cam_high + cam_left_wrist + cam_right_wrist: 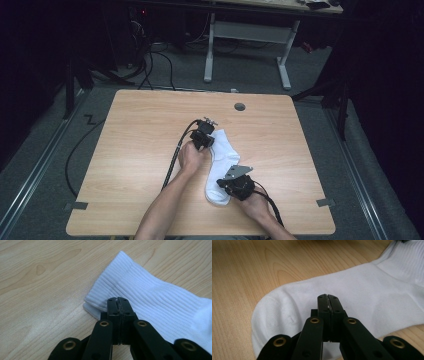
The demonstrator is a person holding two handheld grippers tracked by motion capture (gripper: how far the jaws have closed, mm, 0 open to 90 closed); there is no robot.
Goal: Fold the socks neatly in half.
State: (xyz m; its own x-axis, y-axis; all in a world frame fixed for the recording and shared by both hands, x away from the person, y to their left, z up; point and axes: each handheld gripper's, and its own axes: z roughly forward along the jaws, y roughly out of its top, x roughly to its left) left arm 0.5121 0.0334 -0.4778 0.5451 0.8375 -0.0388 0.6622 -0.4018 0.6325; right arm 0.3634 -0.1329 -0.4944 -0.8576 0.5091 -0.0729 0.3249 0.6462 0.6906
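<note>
Wood filled the space under both tools, a pale table point(150, 150) with dark floor around it.

Both pairs of jaws were shut tight, tips pressed together. The left gripper point(117, 300) sat at the ribbed cuff of a white sock point(155, 297), right by the open end. Its tips looked pinched on the top edge of the cuff, though I could not be sure any cloth was caught between them. The right gripper point(328, 297) pressed on the foot part of the sock point(352, 290), near the rounded toe. It too seemed to nip the cloth, but the fold was too small to tell.

From above, the sock point(223, 150) lay flat in the middle of the table. Its long line ran from the cuff, far from the person, down to the toe, close to the person. The left gripper point(204, 137) was at the far end and the right gripper point(239, 184) at the near end, so each hand had one end. I think the next move was to lift or fold the sock along that line.
</note>
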